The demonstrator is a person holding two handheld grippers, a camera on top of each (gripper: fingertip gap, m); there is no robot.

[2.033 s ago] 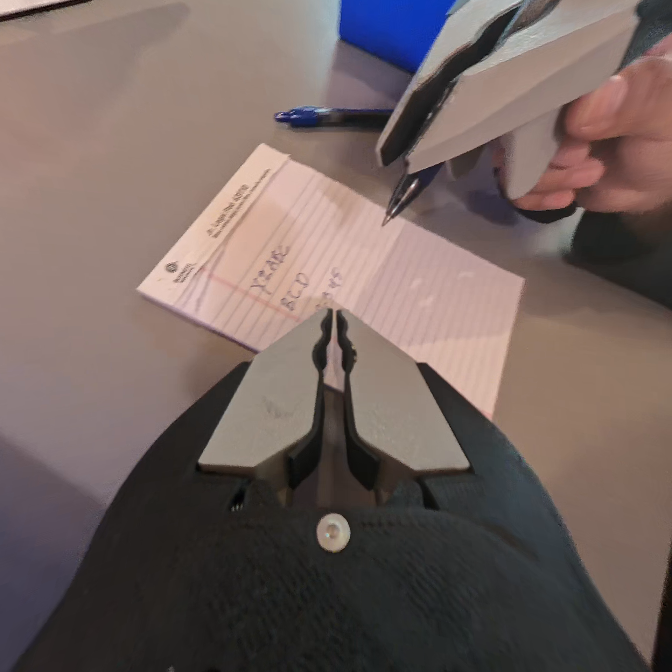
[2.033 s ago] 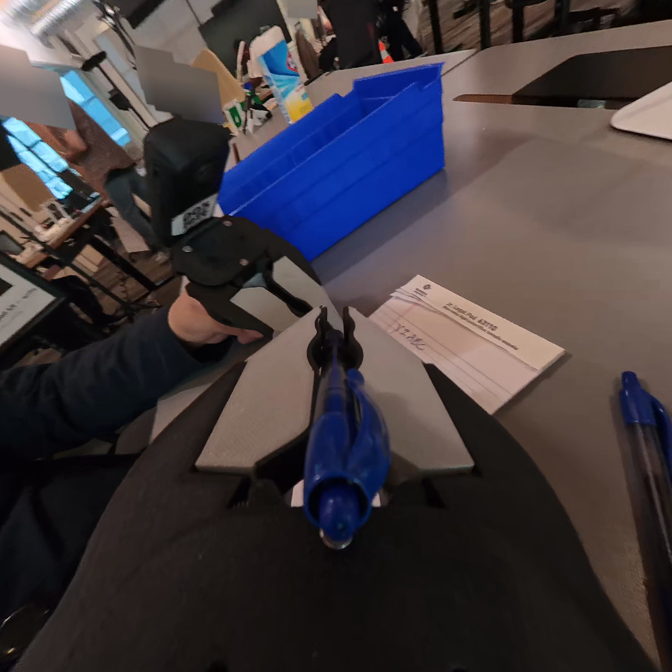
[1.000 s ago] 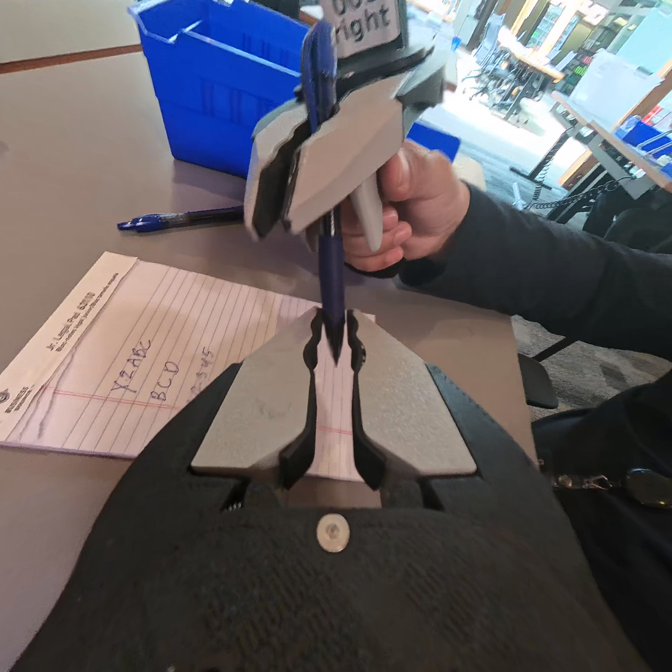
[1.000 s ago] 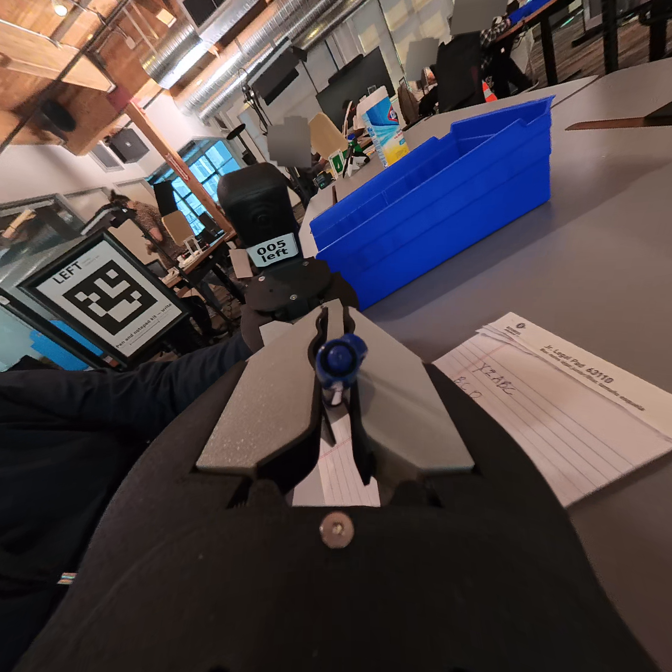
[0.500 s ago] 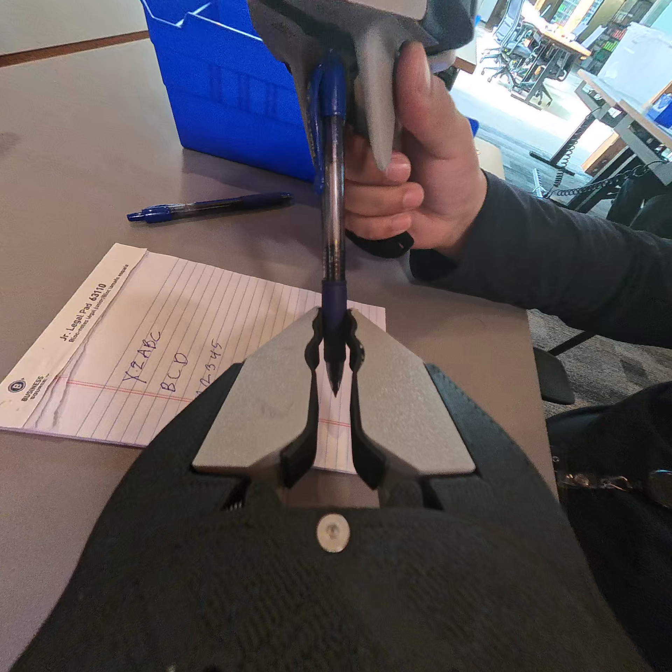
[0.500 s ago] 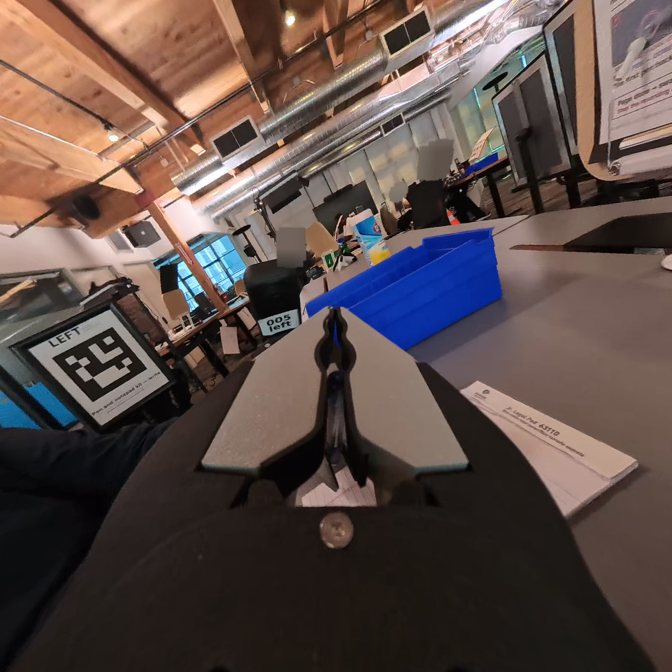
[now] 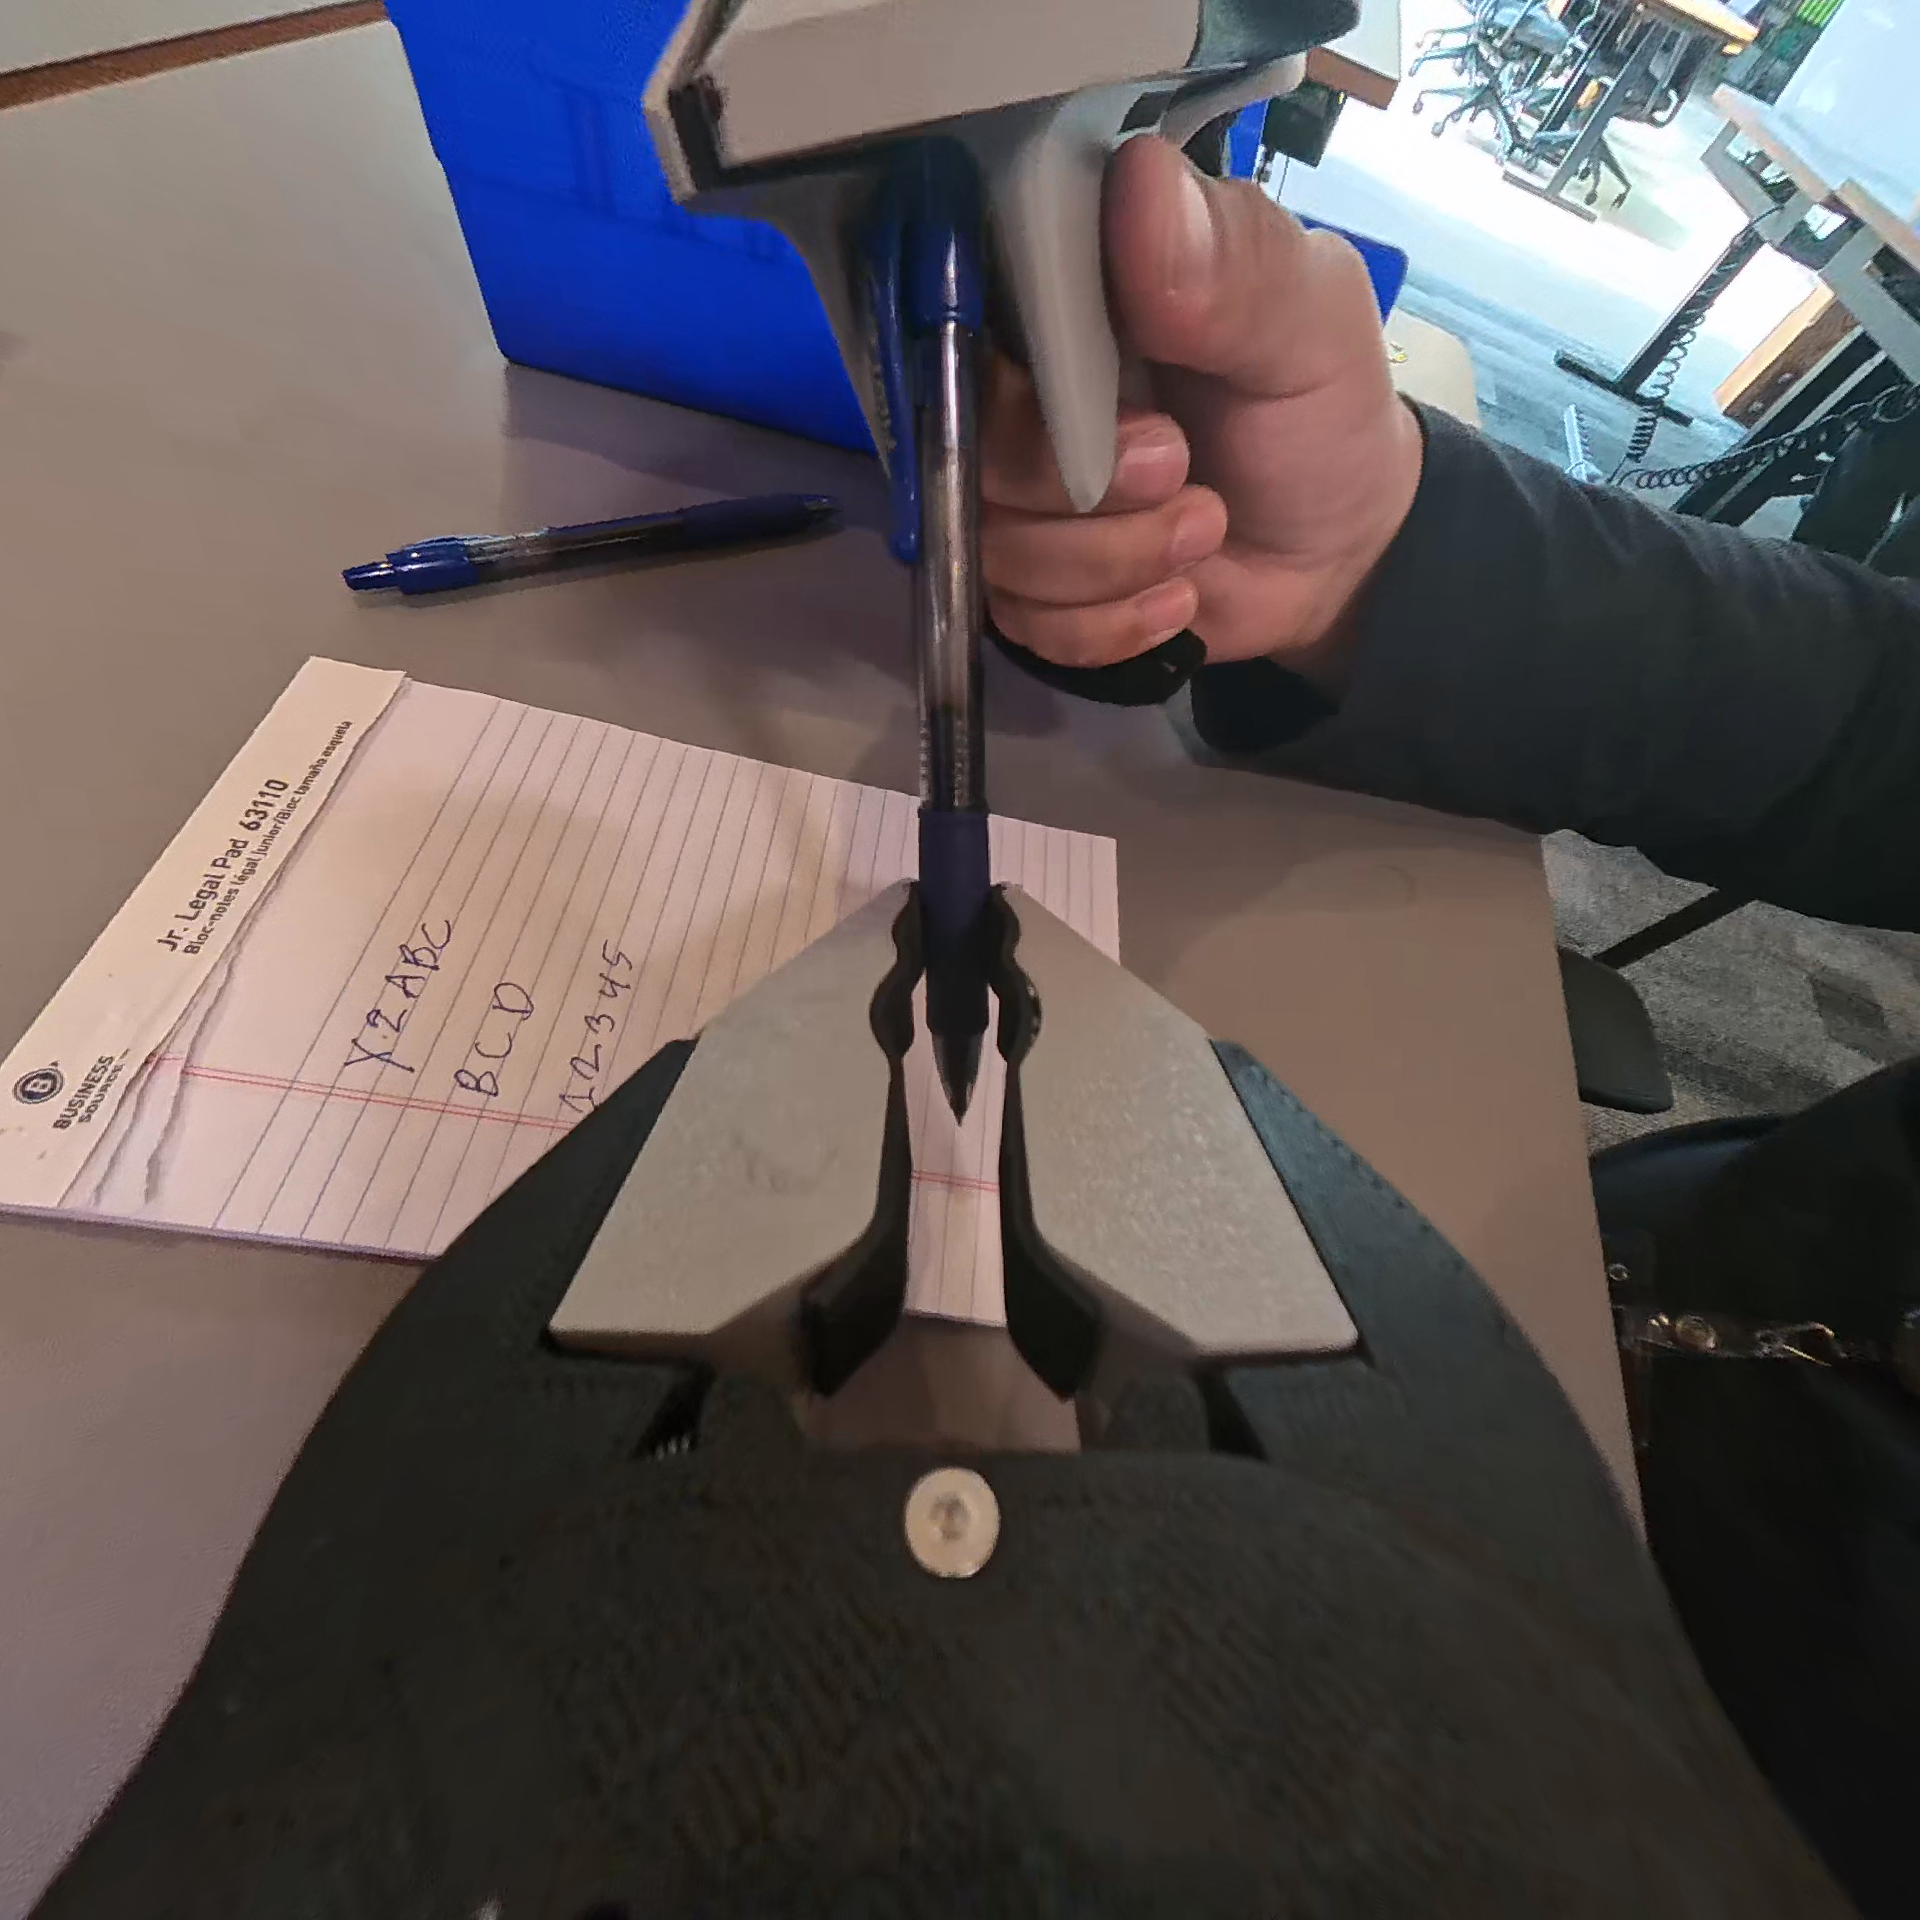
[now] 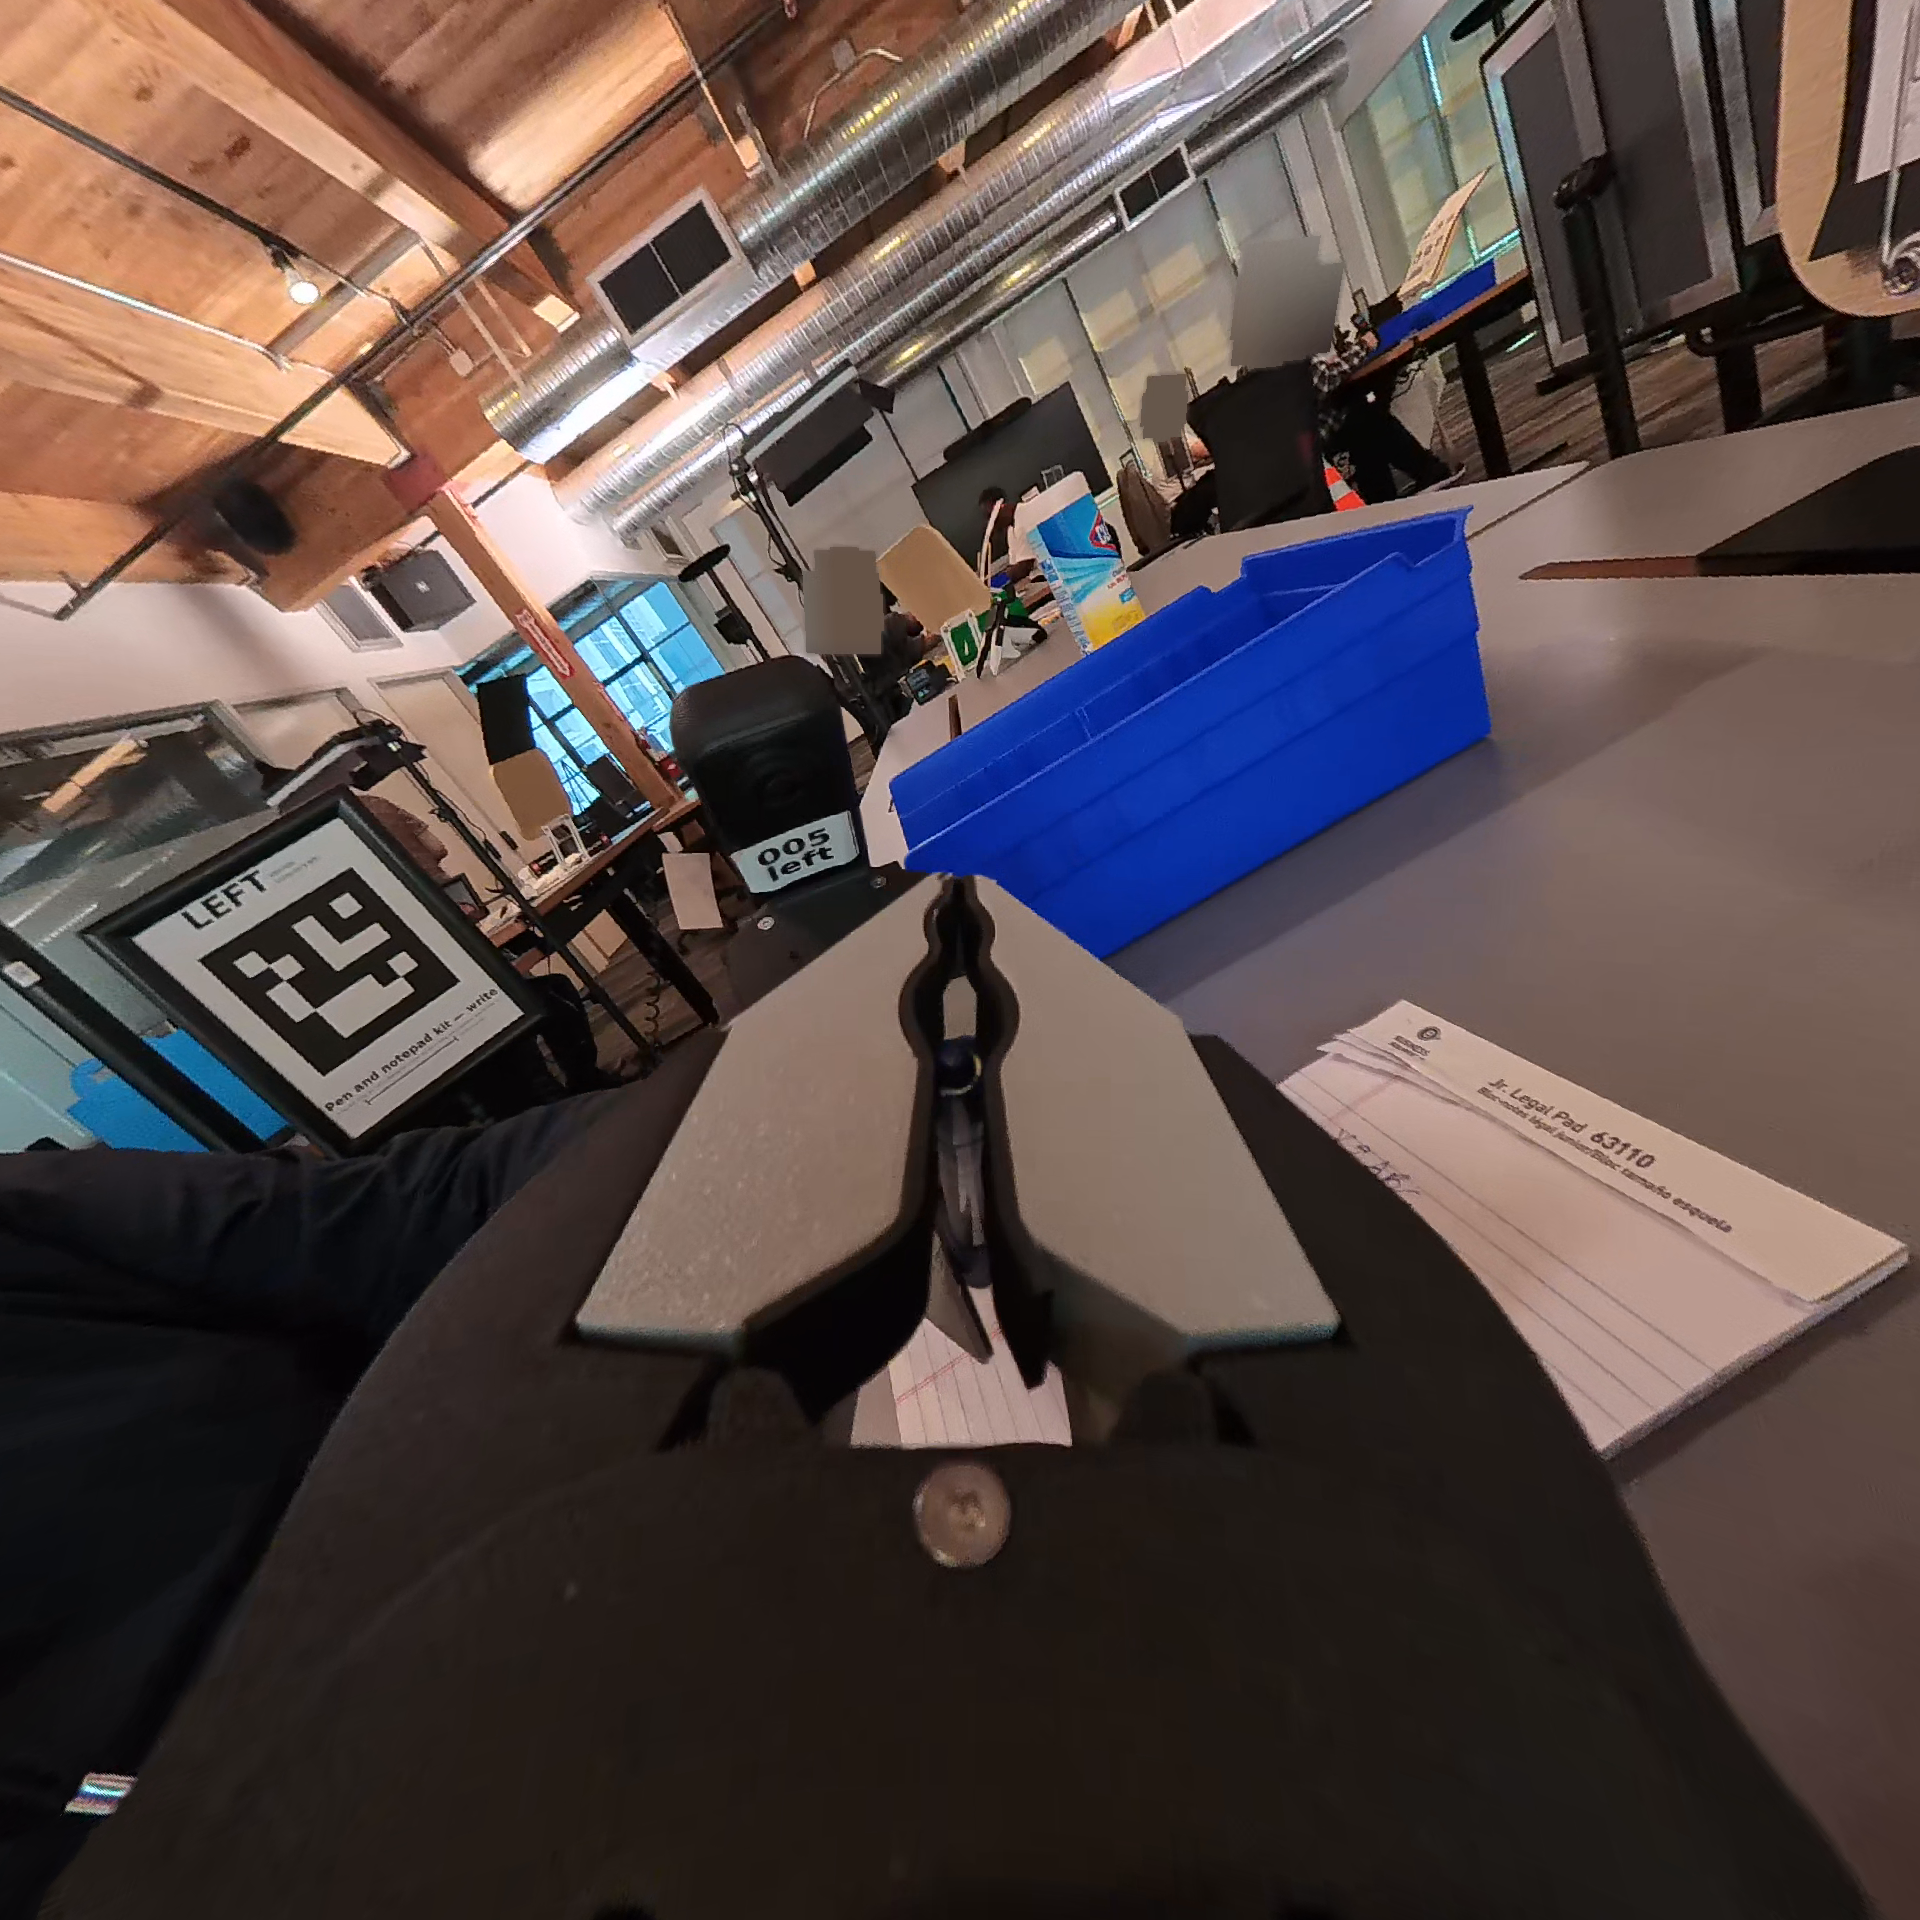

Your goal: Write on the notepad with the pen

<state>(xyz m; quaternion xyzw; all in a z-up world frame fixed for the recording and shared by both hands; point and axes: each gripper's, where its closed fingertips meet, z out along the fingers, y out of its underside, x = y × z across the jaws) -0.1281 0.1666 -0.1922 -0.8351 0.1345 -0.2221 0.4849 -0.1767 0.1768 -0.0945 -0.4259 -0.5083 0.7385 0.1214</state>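
Note:
A blue pen (image 7: 948, 644) stands nearly upright over the lined notepad (image 7: 623, 862), which bears a few lines of handwriting. My left gripper (image 7: 954, 935) is shut on the pen's dark grip, and the tip pokes through between the fingers just above the paper. My right gripper (image 7: 914, 177) is shut on the pen's upper end at the top of the left wrist view. In the right wrist view the pen (image 8: 961, 1153) sits deep between the fingers of the right gripper (image 8: 956, 914), and the notepad (image 8: 1558, 1226) lies to the right.
A second blue pen (image 7: 592, 540) lies on the grey table beyond the pad. A blue bin (image 7: 623, 229) stands behind it and also shows in the right wrist view (image 8: 1195, 769). The table edge (image 7: 1558, 1039) runs close on the right. A framed marker sign (image 8: 322, 977) stands to the left. Across from one pair of fingers to the other is roughly 11 cm.
The pen has slid farther down through my left fingers, so its tip now pokes out below them. The right gripper has shifted to the pen's upper end and tilted up.

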